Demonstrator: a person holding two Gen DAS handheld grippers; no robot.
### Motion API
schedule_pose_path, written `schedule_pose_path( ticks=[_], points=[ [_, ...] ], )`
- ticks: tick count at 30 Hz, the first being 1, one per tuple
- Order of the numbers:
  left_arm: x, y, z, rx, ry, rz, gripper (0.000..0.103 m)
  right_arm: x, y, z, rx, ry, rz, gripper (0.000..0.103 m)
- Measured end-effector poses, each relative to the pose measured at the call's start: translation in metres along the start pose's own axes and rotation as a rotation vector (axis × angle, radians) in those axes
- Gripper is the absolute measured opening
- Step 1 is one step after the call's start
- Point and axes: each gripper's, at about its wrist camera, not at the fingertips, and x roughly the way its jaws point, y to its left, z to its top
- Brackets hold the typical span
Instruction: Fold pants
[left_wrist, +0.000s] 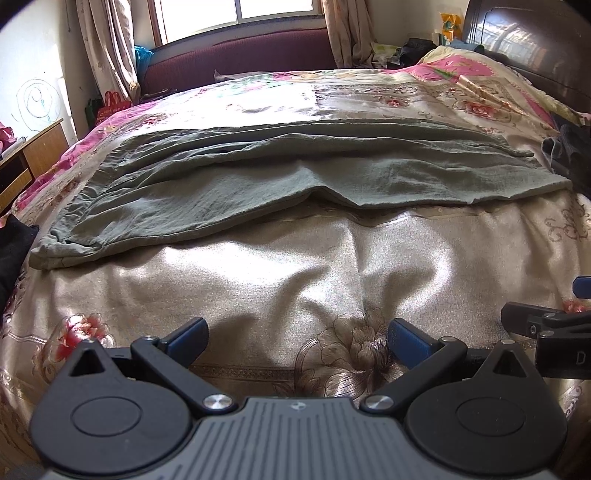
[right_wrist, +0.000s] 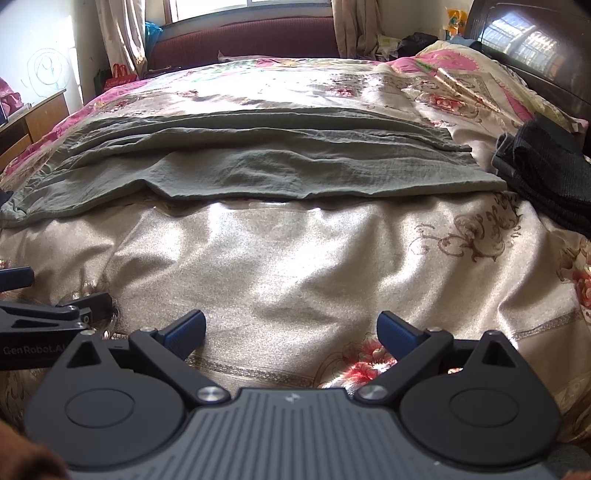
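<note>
Grey-green pants (left_wrist: 258, 177) lie flat across the floral bedspread, folded lengthwise with one leg over the other; the waistband is at the left and the hems at the right. The same pants (right_wrist: 277, 166) fill the middle of the right wrist view. My left gripper (left_wrist: 297, 338) hovers open over the bedspread well short of the pants, with nothing between its blue pads. My right gripper (right_wrist: 291, 330) is open too, equally far back and holding nothing. Each gripper shows at the edge of the other's view.
The shiny floral bedspread (right_wrist: 295, 266) covers the bed between grippers and pants. Dark folded clothes (right_wrist: 546, 173) sit at the right by the hems. A dark headboard (right_wrist: 535, 48) stands at far right, a maroon sofa (left_wrist: 240, 55) under the window, a wooden desk (left_wrist: 33, 155) at left.
</note>
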Motion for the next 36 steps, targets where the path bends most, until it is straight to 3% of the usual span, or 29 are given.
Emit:
schedule_pose_path(
  ticks=[10, 15, 19, 21, 24, 27, 30, 34, 36],
  points=[
    [0.002, 0.011, -0.013, -0.07, 0.03, -0.054, 0.103, 0.001, 0.001, 0.0, -0.006, 0.004, -0.001, 0.098],
    [-0.011, 0.023, -0.019, 0.035, 0.033, -0.085, 0.103, -0.006, 0.013, 0.011, -0.075, -0.043, 0.041, 0.093],
    [-0.028, 0.068, 0.001, -0.012, -0.064, -0.026, 0.103, -0.005, 0.049, 0.031, -0.243, -0.111, 0.091, 0.093],
    [-0.026, 0.103, 0.014, -0.044, -0.097, 0.048, 0.103, 0.004, 0.074, 0.04, -0.346, -0.134, 0.117, 0.092],
    [-0.01, 0.16, 0.025, -0.106, -0.099, 0.161, 0.103, 0.024, 0.112, 0.052, -0.471, -0.15, 0.158, 0.085],
    [0.011, 0.21, 0.031, -0.177, -0.064, 0.218, 0.1, 0.045, 0.145, 0.062, -0.562, -0.149, 0.196, 0.082],
    [0.026, 0.241, 0.031, -0.201, -0.077, 0.25, 0.1, 0.06, 0.173, 0.07, -0.635, -0.161, 0.228, 0.081],
    [0.051, 0.263, 0.033, -0.174, -0.085, 0.232, 0.099, 0.08, 0.202, 0.075, -0.723, -0.152, 0.251, 0.073],
    [0.063, 0.266, 0.033, -0.141, -0.084, 0.227, 0.092, 0.088, 0.214, 0.079, -0.757, -0.159, 0.252, 0.07]
  ],
)
